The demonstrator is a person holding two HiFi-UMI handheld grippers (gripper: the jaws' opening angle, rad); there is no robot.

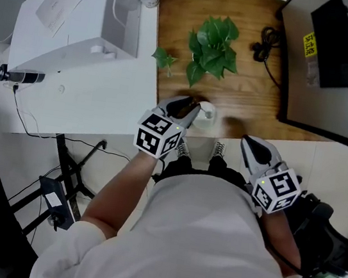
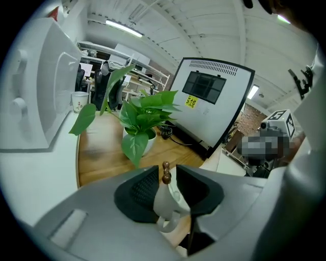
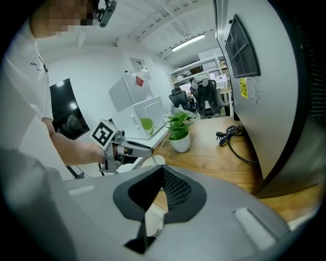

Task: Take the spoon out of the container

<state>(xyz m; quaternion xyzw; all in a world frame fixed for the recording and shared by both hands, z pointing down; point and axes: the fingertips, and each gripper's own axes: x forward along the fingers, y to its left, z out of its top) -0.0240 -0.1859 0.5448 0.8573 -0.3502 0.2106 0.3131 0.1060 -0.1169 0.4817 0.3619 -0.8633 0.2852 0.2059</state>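
Between parted left gripper [image 2: 166,169] jaws: spoon [image 2: 166,174] in container [image 2: 169,202].

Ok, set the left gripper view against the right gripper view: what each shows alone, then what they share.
Left gripper view only: the brown wooden spoon handle standing in the white ceramic mug between open jaws. Right gripper view only: the left gripper with its black-and-white marker cube. Both: the green plant in a white pot, the wooden tabletop, the grey panel with a yellow sticker.
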